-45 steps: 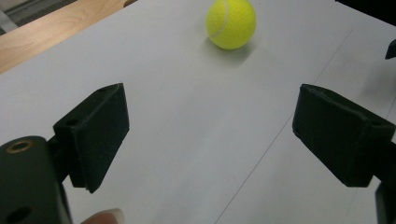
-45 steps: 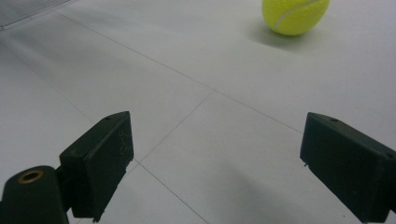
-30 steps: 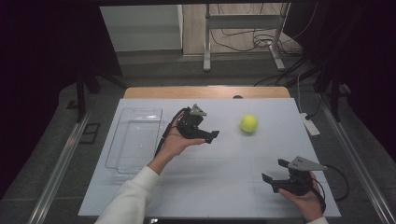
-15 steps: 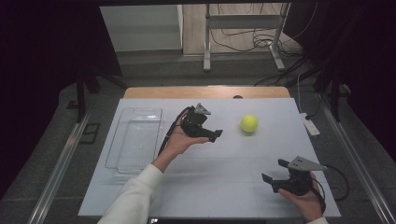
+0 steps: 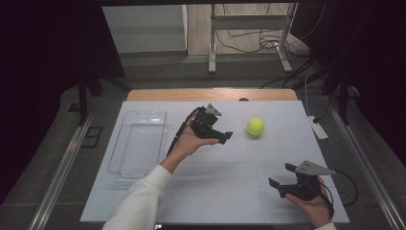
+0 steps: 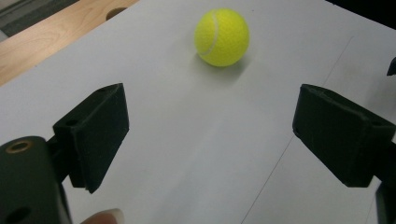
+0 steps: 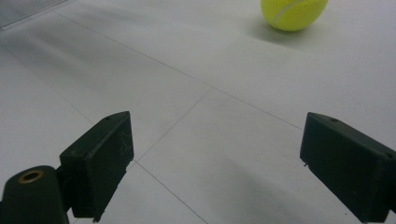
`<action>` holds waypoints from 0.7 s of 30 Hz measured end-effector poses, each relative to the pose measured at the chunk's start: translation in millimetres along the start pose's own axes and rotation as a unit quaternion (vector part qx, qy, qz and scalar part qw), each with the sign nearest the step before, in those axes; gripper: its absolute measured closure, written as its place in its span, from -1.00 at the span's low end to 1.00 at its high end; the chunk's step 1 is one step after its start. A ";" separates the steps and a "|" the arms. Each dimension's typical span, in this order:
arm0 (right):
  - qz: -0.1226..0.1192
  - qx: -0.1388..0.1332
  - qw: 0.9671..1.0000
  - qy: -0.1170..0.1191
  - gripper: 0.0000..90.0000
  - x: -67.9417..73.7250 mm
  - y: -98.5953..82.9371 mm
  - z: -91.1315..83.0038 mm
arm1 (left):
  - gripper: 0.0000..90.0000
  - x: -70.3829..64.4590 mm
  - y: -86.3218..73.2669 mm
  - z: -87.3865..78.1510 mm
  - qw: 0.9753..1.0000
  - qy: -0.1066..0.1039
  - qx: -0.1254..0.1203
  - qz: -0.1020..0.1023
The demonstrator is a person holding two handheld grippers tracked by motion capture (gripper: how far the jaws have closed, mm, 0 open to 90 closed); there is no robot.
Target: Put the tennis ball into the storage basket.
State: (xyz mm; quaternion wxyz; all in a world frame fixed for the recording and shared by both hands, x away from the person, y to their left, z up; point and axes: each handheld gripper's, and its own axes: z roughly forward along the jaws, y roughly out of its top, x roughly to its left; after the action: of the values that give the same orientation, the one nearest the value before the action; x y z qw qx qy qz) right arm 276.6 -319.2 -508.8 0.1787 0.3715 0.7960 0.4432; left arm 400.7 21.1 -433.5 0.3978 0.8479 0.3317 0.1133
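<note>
Left tool (image 5: 225, 138) jaws apart, aimed at tennis ball (image 5: 255, 127), near but not touching. Ball sits on white bench (image 5: 230, 182), right of centre, far side. Right tool (image 5: 283, 179) jaws apart, near bench front edge, well apart from ball. Clear tray (image 5: 139, 143) at left.
</note>
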 end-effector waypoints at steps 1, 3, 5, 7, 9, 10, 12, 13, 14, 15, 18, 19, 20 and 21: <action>0.001 -0.001 1.000 0.001 -0.78 0.0 -0.1 0.2 | -0.73 -0.5 0.5 0.5 1.000 0.000 0.000 0.000; 0.001 -0.001 1.000 0.001 -0.78 -0.1 -0.1 0.2 | -0.73 -1.9 2.2 2.5 1.000 -0.002 0.001 0.004; 0.001 -0.001 1.000 0.001 -0.78 -0.3 -0.1 0.1 | -0.73 -2.9 3.6 4.3 1.000 -0.003 0.003 0.005; 0.001 -0.001 1.000 0.001 -0.78 -0.2 -0.1 0.1 | -0.73 -3.5 4.8 5.7 1.000 -0.004 0.004 0.005; 0.001 -0.001 1.000 0.001 -0.78 -0.2 -0.1 0.1 | -0.73 -3.5 6.1 7.5 1.000 -0.004 0.006 0.006; 0.001 -0.001 1.000 0.001 -0.78 -0.2 -0.1 0.1 | -0.73 -3.4 6.6 8.4 1.000 -0.005 0.007 0.006; 0.001 -0.001 1.000 0.002 -0.78 -0.3 -0.2 0.1 | -0.73 -2.7 8.1 10.7 1.000 -0.005 0.009 0.007; 0.001 -0.001 1.000 0.002 -0.78 -0.3 -0.2 0.1 | -0.73 -2.7 8.1 10.7 1.000 -0.005 0.009 0.007; 0.002 -0.001 1.000 0.002 -0.78 -0.4 -0.2 0.1 | -0.73 -2.6 8.6 11.5 1.000 -0.004 0.009 0.006; 0.002 -0.001 1.000 0.002 -0.78 -0.5 -0.3 0.1 | -0.73 -2.6 8.9 12.3 1.000 -0.005 0.008 0.004; 0.002 -0.001 1.000 0.003 -0.78 -0.6 -0.4 0.3 | -0.73 -2.1 9.8 15.2 1.000 -0.006 0.010 0.004; 0.002 -0.001 1.000 0.003 -0.78 -0.6 -0.4 0.3 | -0.73 -2.1 9.8 15.2 1.000 -0.006 0.010 0.004; 0.003 -0.002 1.000 0.003 -0.78 -0.6 -0.5 0.4 | -0.73 -2.0 10.1 16.4 1.000 -0.006 0.011 0.005; 0.002 -0.001 1.000 0.003 -0.78 -0.6 -0.5 0.5 | -0.73 -1.9 10.3 17.2 1.000 -0.007 0.012 0.006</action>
State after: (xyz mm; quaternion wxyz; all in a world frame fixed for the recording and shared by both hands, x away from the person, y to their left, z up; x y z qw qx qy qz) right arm 277.1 -319.6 -509.5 0.1760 0.3715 0.7952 0.4458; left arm 412.0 4.8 -436.9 0.3889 0.8554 0.3252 0.1058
